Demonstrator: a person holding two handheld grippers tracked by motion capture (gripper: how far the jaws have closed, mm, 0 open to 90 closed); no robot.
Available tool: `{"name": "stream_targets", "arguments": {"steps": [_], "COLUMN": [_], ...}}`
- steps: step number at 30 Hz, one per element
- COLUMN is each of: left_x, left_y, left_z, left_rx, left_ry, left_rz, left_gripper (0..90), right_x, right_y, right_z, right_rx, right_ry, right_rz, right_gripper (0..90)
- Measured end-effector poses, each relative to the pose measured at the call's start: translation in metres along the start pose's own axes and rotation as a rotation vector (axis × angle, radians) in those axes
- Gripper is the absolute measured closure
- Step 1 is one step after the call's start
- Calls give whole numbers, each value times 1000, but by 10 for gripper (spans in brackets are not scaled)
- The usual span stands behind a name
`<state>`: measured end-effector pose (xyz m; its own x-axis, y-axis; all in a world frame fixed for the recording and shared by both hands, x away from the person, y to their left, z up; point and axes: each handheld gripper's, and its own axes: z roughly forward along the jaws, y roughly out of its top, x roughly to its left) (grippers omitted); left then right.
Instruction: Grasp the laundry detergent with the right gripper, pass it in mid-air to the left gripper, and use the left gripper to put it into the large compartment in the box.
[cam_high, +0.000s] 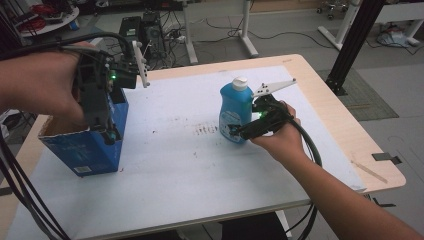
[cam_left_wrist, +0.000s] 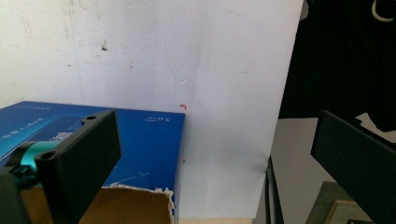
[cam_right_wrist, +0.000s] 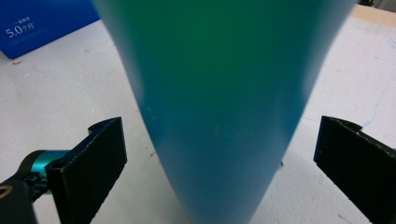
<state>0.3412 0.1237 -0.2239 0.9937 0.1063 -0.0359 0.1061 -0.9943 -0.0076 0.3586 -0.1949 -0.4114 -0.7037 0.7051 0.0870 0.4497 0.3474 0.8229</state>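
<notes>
A blue bottle (cam_high: 235, 112) with a white cap stands upright on the white table cover (cam_high: 185, 160). My right gripper (cam_high: 234, 132) reaches in from the right at the bottle's lower part. In the right gripper view the bottle (cam_right_wrist: 219, 84) rises between the two jaws, with a gap on each side; the right gripper (cam_right_wrist: 219, 135) is open. A blue cardboard box (cam_high: 82, 147) with a torn open top sits at the table's left. My left gripper (cam_high: 110, 131) hangs over it, pointing down. In the left gripper view the box (cam_left_wrist: 144, 140) lies under the left jaw, and the left gripper (cam_left_wrist: 212, 135) is open and holds nothing.
The white cover leaves the wooden table edge (cam_high: 345, 125) bare at the right, where a thin strip (cam_high: 367, 171) lies. Black cables trail from both grippers. Beyond the far edge are desk legs (cam_high: 247, 30), computer cases and floor cables.
</notes>
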Motion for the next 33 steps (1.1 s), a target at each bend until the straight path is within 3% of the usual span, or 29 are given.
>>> {"name": "stream_targets", "arguments": {"steps": [12,19,22,33], "left_x": [0,1,1,3], "left_y": [-4,-5,-5,-7], "left_z": [0,1,1,3], "left_rx": [-5,-8,-7,-9], "left_ry": [3,3,2,1], "left_rz": [-7,-6,-4,-9], "left_gripper": [17,17,17,17], "right_x": [5,4,2,2], "right_y": [-4,-6,-7,-7], "right_z": [13,15,15,15], "right_rx": [-35,-52,-61,-64], "right_ry": [-17,-52,-51,-63], "right_rz": [7,15,30,19], "right_gripper": [37,60,136,169]}}
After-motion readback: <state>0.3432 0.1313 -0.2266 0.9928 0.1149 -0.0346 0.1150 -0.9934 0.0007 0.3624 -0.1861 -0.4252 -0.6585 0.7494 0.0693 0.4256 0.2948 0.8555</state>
